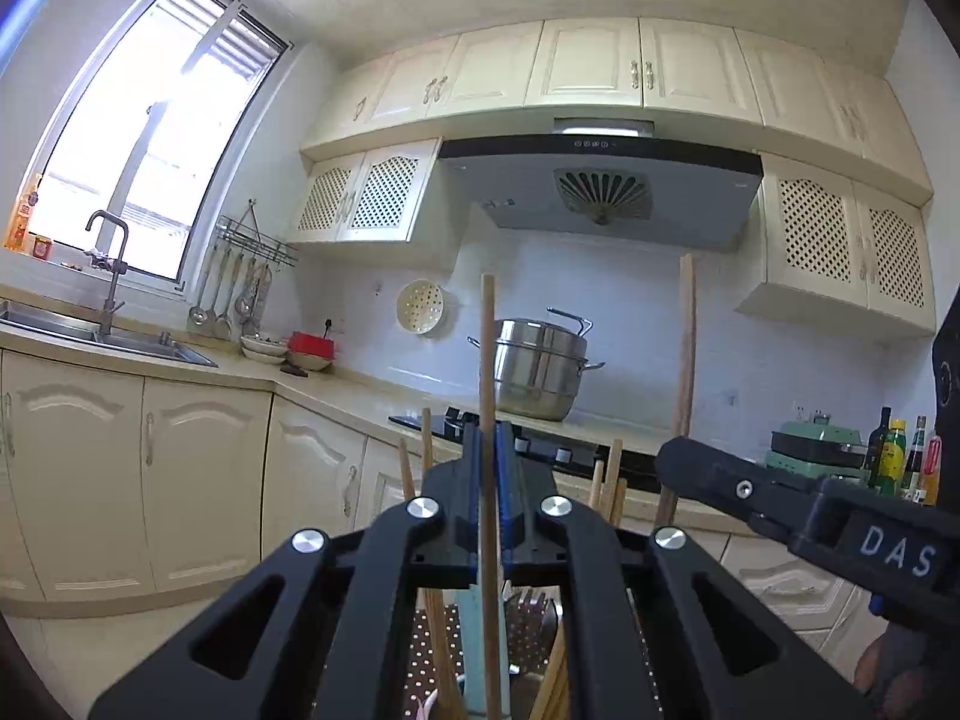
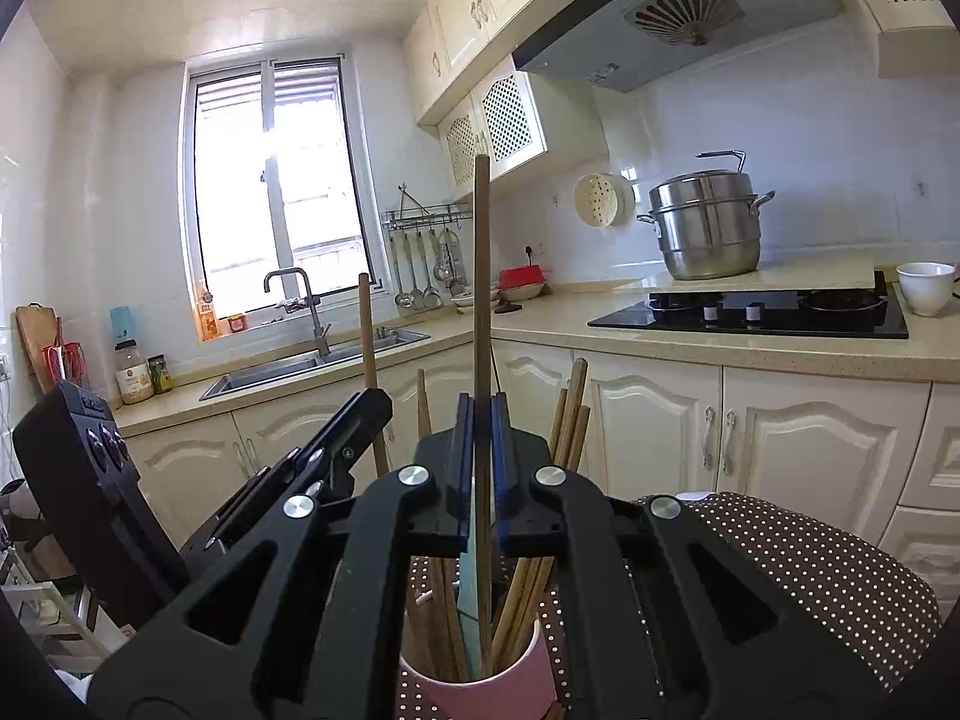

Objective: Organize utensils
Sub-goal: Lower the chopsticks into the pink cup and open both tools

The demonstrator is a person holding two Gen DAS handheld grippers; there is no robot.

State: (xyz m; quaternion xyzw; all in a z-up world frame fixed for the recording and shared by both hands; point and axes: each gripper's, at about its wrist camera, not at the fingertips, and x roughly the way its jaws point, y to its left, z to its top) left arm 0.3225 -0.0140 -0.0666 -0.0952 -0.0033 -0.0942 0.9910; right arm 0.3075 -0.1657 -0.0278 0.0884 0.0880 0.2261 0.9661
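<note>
Overhead, cream cabinets [image 1: 591, 63] line the kitchen wall, with a grey hood [image 1: 600, 186] below them and lattice-door cupboards on either side. A window [image 2: 276, 192] lets in bright daylight above the sink [image 2: 312, 363] and its tap [image 2: 297, 294]. Ladles hang from a wall rack [image 2: 426, 219] beside the window, and a round strainer [image 2: 597, 198] hangs on the tiled wall. The beige surface [image 2: 660, 351] runs around the corner; it carries a black hob [image 2: 750, 315], a steel steamer pot [image 2: 708, 228] on a pale board, a white cup [image 2: 924, 288], a red box [image 2: 522, 277] with bowls near it, and jars [image 2: 144, 375] left of the sink. In the left wrist view, bottles [image 1: 900, 456] and a green appliance [image 1: 810, 444] stand at the far right.

Close to the cameras, a brown cloth with white dots [image 2: 810, 570] covers a nearer surface, and a pink cup [image 2: 480, 684] stands on it, full of wooden chopsticks [image 2: 570, 420] that lean outward.

The left claw [image 1: 489, 438] is clamped on one upright chopstick [image 1: 487, 360], whose lower end reaches down towards the pink cup. The right claw [image 2: 482, 414] is likewise clamped on another chopstick [image 2: 481, 270], upright over the same cup. The two claws sit just beside each other, each visible in the other's view.
</note>
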